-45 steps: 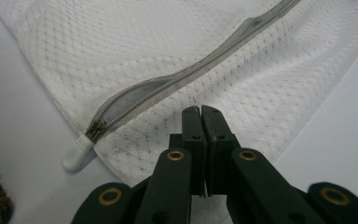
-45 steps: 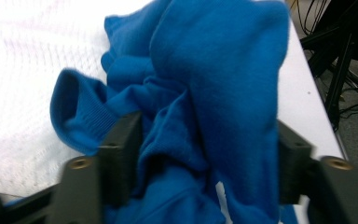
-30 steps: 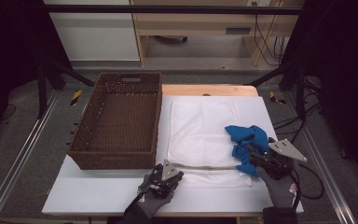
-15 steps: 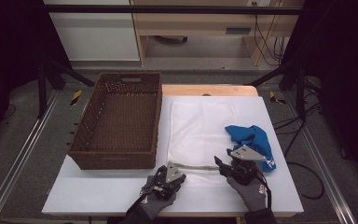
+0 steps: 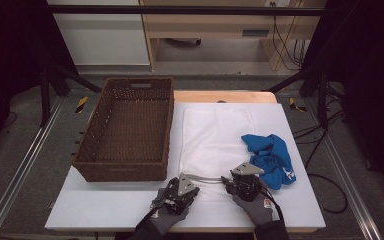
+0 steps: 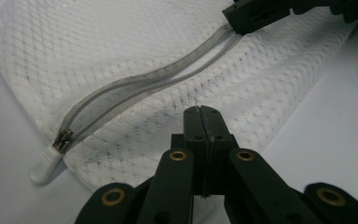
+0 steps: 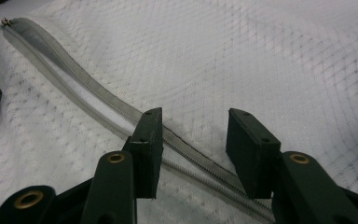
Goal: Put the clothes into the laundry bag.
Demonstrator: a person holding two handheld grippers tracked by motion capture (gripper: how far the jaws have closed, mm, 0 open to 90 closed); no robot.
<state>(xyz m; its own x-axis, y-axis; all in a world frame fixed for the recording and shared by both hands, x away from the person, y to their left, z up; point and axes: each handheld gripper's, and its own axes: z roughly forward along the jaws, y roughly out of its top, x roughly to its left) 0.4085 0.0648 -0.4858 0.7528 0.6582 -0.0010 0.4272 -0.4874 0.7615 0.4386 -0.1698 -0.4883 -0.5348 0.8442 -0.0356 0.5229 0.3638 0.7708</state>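
A white worktop (image 5: 105, 210) sits over a light wooden tabletop (image 5: 225, 96) whose far edge peeks out beyond it. Grey carpeted floor (image 5: 35, 175) spreads on both sides, crossed by 2 silver metal rails (image 5: 25, 170) that run alongside the worktop. Behind, a white cabinet (image 5: 97, 40) stands beside a pale wooden bench (image 5: 215, 25), with black cables (image 5: 280, 45) hanging near its right end. Black drapes (image 5: 10, 60) darken the left and right edges of the room, and black stand legs (image 5: 55, 80) angle down to the floor, some marked with yellow-and-black tape (image 5: 81, 103). Light falls evenly from above.
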